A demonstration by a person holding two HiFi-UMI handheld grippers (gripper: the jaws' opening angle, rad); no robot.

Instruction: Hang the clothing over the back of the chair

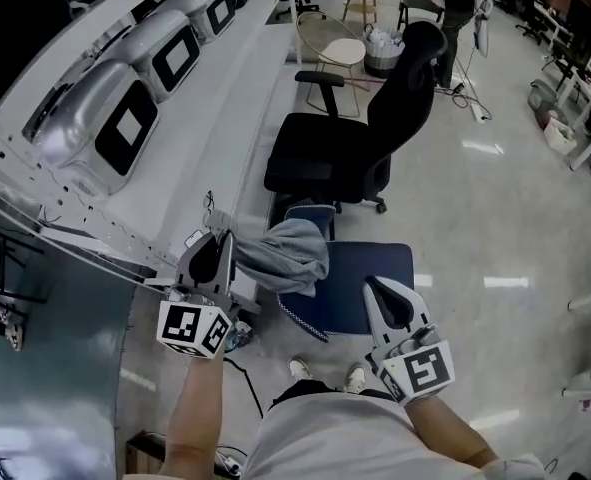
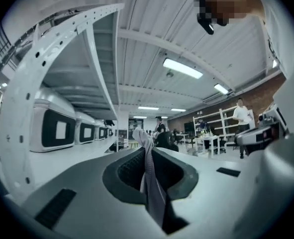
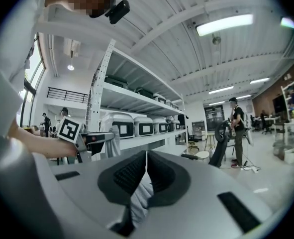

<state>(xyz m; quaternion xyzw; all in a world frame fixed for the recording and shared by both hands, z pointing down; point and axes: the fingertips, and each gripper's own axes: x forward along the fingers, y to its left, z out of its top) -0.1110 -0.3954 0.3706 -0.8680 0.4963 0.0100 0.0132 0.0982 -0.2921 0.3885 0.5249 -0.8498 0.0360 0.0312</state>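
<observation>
Shelf point(image 1: 220, 118) of white machines point(image 1: 110, 118), grey clothing point(image 1: 293, 256) in left gripper point(image 1: 223, 238)

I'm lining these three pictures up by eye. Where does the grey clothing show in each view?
Head view: lower centre, the grey clothing is bunched over the blue chair, with one end in the left gripper.
Left gripper view: bottom centre, a strip is pinched between the jaws.
Right gripper view: left of middle, it hangs from the left gripper.
Shared landmark: the white machines along the shelf.
</observation>
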